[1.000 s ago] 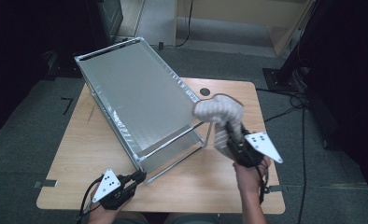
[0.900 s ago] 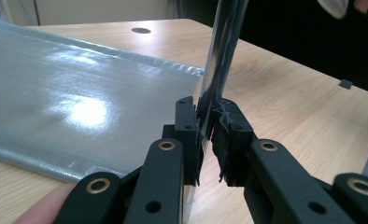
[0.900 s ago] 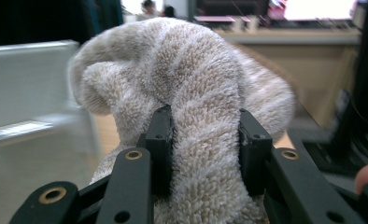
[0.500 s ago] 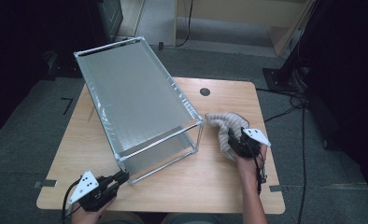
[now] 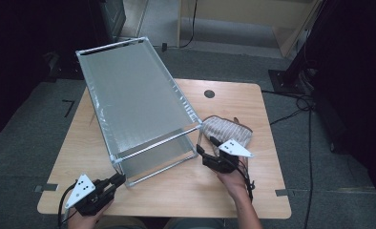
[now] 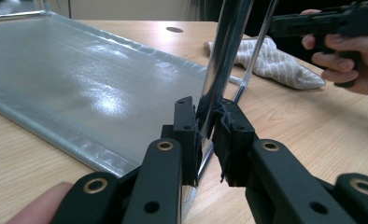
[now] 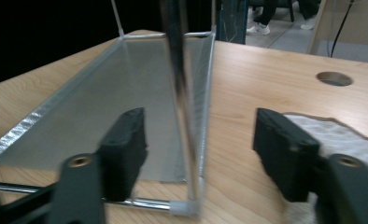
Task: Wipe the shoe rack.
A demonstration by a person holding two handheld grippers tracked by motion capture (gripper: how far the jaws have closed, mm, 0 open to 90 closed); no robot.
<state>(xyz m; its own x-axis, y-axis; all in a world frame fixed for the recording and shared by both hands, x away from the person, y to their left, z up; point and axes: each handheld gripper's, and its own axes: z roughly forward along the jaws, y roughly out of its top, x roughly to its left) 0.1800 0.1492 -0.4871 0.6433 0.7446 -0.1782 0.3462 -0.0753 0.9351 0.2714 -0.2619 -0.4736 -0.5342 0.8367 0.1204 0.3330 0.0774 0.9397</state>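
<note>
Now left gripper (image 6: 205, 135) clamped on rack (image 5: 138, 109) corner post, steadying frame. Right gripper (image 7: 198, 158), jaws just opened, straddles near post untouched; towel (image 5: 226, 131) beside. Centre post before squeezing.

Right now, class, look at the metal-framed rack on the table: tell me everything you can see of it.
The rack is a box-shaped frame of thin, shiny metal rods with two silvery mesh-like panels, one above and one below. It stands at a slant across the wooden table. The left hand-held gripper is shut on its near corner post. The right hand-held gripper stands open around the other near post, pads apart from it. A beige ribbed cloth lies beside the rack's right end.
</note>
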